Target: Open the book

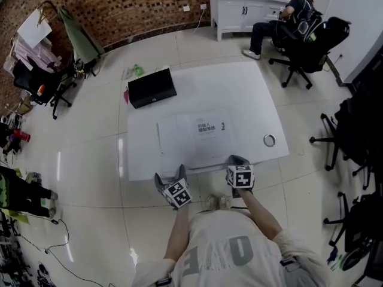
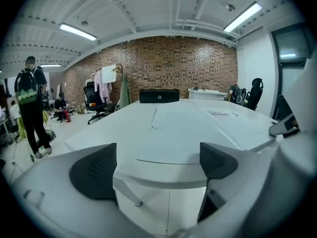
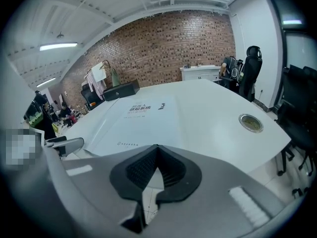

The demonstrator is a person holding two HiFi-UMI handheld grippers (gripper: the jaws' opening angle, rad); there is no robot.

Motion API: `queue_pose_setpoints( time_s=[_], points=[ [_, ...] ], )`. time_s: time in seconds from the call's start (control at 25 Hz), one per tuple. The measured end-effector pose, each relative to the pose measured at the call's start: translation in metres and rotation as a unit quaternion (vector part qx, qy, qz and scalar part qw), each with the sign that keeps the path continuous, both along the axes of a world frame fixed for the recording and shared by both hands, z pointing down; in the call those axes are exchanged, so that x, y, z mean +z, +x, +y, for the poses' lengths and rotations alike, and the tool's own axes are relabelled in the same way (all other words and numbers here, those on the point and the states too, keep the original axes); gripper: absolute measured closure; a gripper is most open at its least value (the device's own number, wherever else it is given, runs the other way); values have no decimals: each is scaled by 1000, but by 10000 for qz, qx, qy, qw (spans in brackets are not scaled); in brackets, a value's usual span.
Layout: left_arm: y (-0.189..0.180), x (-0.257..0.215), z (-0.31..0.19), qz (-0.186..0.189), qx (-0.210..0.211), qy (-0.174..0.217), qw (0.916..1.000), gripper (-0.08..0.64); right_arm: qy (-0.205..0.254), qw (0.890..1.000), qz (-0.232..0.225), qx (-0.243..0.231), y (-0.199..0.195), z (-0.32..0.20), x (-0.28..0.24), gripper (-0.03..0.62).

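A white book (image 1: 194,137) lies closed and flat on the white table (image 1: 251,94), with dark print on its cover. It also shows in the left gripper view as the book (image 2: 198,128) and in the right gripper view as the book (image 3: 143,118). My left gripper (image 1: 170,173) hovers at the table's near edge, just short of the book's near left corner. Its jaws stand wide open with nothing between them (image 2: 156,165). My right gripper (image 1: 236,159) sits at the near edge by the book's near right corner, its pads (image 3: 157,170) pressed together and empty.
A black box (image 1: 152,87) rests on the table's far left corner. A round metal ring (image 1: 269,140) is set in the table to the right. Office chairs (image 1: 299,52) and a seated person (image 1: 281,23) are at the back right; another person (image 2: 29,108) stands at the left.
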State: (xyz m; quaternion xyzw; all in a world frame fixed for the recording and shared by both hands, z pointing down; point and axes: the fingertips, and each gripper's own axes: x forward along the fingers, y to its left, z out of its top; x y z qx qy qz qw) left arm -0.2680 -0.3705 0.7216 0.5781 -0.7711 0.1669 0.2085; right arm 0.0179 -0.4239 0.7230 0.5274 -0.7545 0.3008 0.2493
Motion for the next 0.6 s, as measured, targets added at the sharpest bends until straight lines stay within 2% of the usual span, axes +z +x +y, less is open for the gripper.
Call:
queue_pose_setpoints(
  time_s=[0.08,0.12,0.2,0.24,0.32,0.36,0.44,0.56,0.6],
  points=[
    [-2,-13,0,278,-72,272,9992,40,-37,10000,-35,30,-1,-2,1,588],
    [-1,-29,0,497,-80,612,9969,60,-68,9998,-150,83,0,-3,-1,588],
    [8,-72,-3,938,179,1406,9854,182,100,9977,-653,179,4,-2,-22,588],
    [14,-92,-6,1089,428,1673,9789,248,314,9950,-938,139,4,1,-41,588],
    [23,-124,-11,1213,907,1953,9690,508,736,9885,-1320,-36,0,12,-85,588],
    [24,-138,-12,1219,1054,2020,9660,546,886,9854,-1448,-116,-5,20,-104,588],
    [23,-163,-12,1330,1175,2165,9600,545,1094,9808,-1606,-173,-15,36,-130,588],
    [33,-189,-7,1799,1442,2540,9393,545,1337,9761,-1711,-29,-23,57,-144,588],
    [38,-194,-4,1758,1599,2582,9364,545,1364,9751,-1751,-9,-26,65,-144,588]
  ],
)
